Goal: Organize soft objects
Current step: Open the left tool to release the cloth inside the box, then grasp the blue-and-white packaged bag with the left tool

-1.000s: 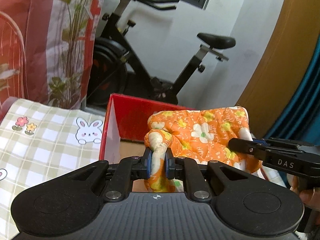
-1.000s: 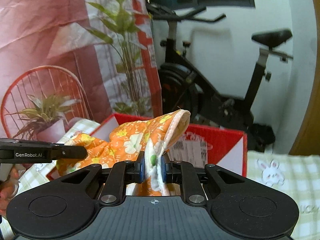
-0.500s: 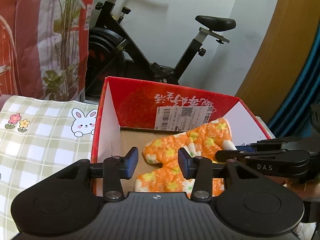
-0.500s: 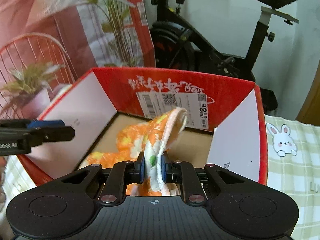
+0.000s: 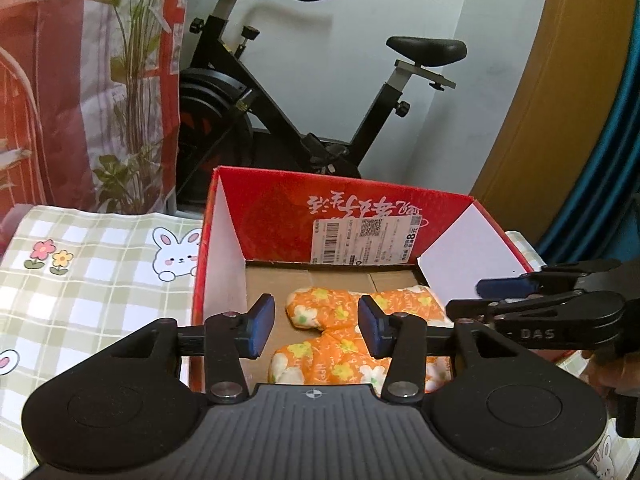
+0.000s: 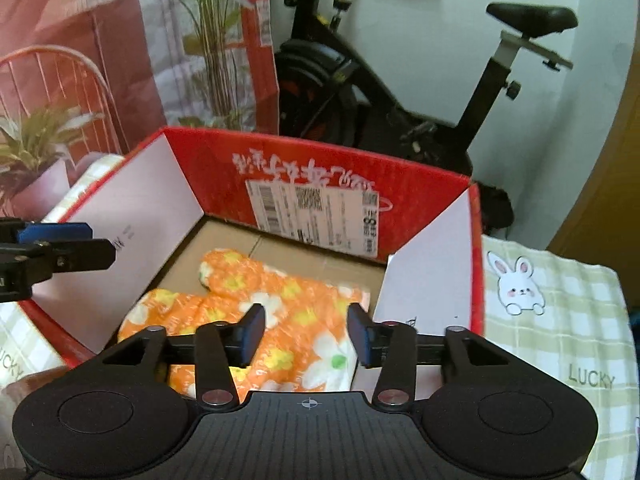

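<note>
An orange flowered oven mitt (image 5: 340,336) lies flat on the cardboard floor of a red box (image 5: 280,200); it also shows in the right wrist view (image 6: 256,304), inside the same box (image 6: 320,156). My left gripper (image 5: 316,330) is open and empty above the near side of the box, over the mitt. My right gripper (image 6: 306,334) is open and empty, also over the mitt. Each gripper shows in the other's view, the right one (image 5: 532,300) at the box's right side and the left one (image 6: 60,246) at its left wall.
The box stands on a green checked cloth with rabbit prints (image 5: 80,280), (image 6: 560,320). A black exercise bike (image 5: 320,120) stands behind the box. A red printed plant curtain (image 5: 80,80) hangs at the back left. A wooden panel (image 5: 560,120) is at the right.
Both grippers held the mitt up over the box a second ago. They lowered it in, the left let go first, then the right. The mitt now lies flat.
</note>
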Available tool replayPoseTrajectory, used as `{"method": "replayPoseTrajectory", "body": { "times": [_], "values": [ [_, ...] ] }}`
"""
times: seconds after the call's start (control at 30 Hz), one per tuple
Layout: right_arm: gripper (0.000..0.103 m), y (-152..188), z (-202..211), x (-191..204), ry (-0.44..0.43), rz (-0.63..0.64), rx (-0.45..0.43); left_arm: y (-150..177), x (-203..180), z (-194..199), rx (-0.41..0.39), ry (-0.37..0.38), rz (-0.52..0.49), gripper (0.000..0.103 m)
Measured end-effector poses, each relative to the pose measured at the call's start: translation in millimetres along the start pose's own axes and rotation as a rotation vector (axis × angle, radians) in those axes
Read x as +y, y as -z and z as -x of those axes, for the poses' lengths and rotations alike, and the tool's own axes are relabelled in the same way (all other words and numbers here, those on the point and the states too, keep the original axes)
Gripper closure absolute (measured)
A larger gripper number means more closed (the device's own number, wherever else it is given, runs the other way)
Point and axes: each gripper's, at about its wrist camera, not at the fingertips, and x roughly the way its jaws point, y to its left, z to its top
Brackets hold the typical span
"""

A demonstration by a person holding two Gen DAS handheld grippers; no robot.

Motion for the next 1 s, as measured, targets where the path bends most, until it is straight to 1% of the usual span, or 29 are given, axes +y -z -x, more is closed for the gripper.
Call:
{"method": "replayPoseTrajectory", "body": {
  "times": [0.1,0.17,0.2,0.27,0.33,0.37,0.43,0.47,0.5,0.6,0.67,0.73,1.0],
  "values": [
    [0.055,0.8,16.7,4.2,-0.007,0.006,-0.031,1.6,-3.0,11.8,-0.011,-0.005,-0.007,0.053],
    [0.051,3.8,29.4,8.6,-0.016,0.007,-0.05,4.6,-5.6,21.0,-0.016,-0.011,-0.013,0.052],
    [0.048,5.1,34.6,11.2,-0.022,0.007,-0.058,6.3,-6.8,24.0,-0.027,-0.015,-0.015,0.051],
    [0.04,10.2,46.9,16.6,-0.034,0.007,-0.076,10.6,-9.8,32.1,-0.028,-0.025,-0.017,0.051],
    [0.018,15.6,58.0,20.8,-0.049,0.001,-0.097,15.2,-11.8,39.9,-0.03,-0.031,-0.018,0.05],
    [0.014,18.8,63.6,24.0,-0.05,-0.002,-0.106,17.3,-12.8,43.7,-0.033,-0.034,-0.017,0.048],
    [0.005,26.5,74.2,28.0,-0.048,0.003,-0.123,21.9,-15.8,51.2,-0.039,-0.04,-0.015,0.036],
    [0.003,30.5,78.9,30.1,-0.044,0.006,-0.127,24.5,-17.5,55.3,-0.046,-0.045,-0.013,0.024],
    [0.0,33.4,82.5,31.3,-0.041,0.005,-0.131,26.0,-18.5,58.8,-0.053,-0.048,-0.01,0.016],
    [0.0,43.5,93.5,31.7,-0.046,-0.014,-0.141,30.1,-23.1,65.3,-0.051,-0.048,-0.009,0.008],
    [0.0,50.1,99.6,30.5,-0.051,-0.033,-0.148,33.9,-27.3,67.9,-0.037,-0.071,-0.01,0.006],
    [0.0,56.2,104.5,29.6,-0.048,-0.045,-0.155,38.1,-28.7,72.1,-0.038,-0.081,-0.007,0.005],
    [0.0,89.4,119.0,32.2,-0.02,-0.044,-0.168,63.8,-36.9,87.9,-0.019,-0.064,0.004,0.004]
  ]
}}
